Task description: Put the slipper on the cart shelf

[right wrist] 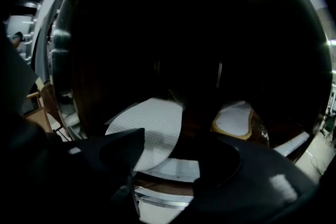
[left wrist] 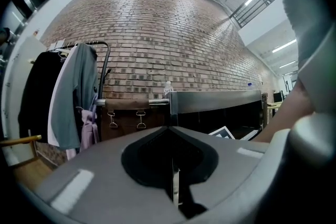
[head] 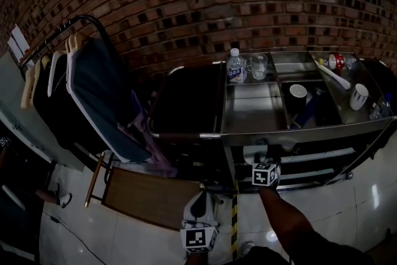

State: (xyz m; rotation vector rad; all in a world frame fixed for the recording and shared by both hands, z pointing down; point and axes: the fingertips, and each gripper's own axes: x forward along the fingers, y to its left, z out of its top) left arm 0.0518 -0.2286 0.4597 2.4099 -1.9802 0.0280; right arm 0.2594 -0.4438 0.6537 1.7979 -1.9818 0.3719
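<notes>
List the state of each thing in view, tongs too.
Flat white slipper: on the steel cart shelf, not gripped.
Right tongs: open, empty.
Left tongs: shut.
Clear plastic water bottle: upright, capped.
Clear drinking glass: upright.
White round cup: upright.

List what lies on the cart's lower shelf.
A white slipper and, right of it, a tan-edged slipper. The back of the shelf is too dark to see.
</notes>
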